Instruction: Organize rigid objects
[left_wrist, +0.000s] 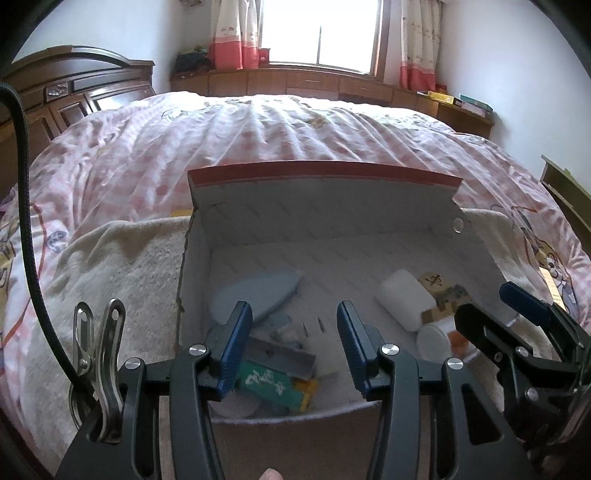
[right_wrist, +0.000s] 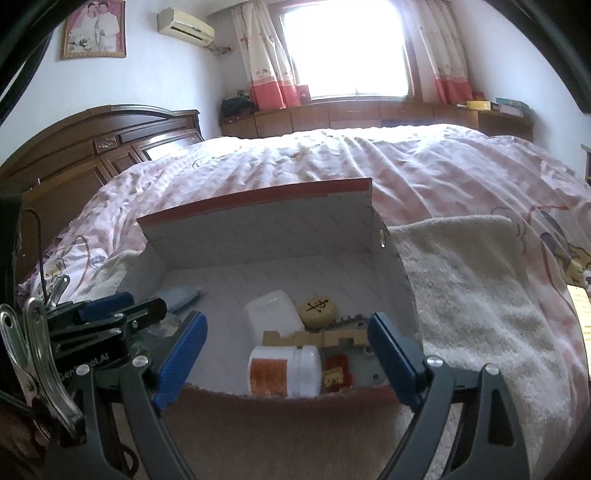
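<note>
The sorting looks nearly done, as far as can be judged: every small thing in sight already lies inside the open box, which sits on a towel spread over the bed, and nothing loose shows on the towel or bedding around it. From the left wrist view, a blue oval piece lies at about 11 o'clock of the box floor, a green packet and a grey bar at 7 o'clock, and a white block at 2 o'clock. In the right wrist view a white jar with an orange label lies on its side at 6 o'clock, with a round wooden piece behind it. The left gripper is spread and empty above the box; the right gripper is spread wide, also holding nothing. The box's near corners are hidden behind the tongs, a yellow edge at the box's far left corner cannot be identified, and the small red and yellow thing beside the jar is too blurred to name.
</note>
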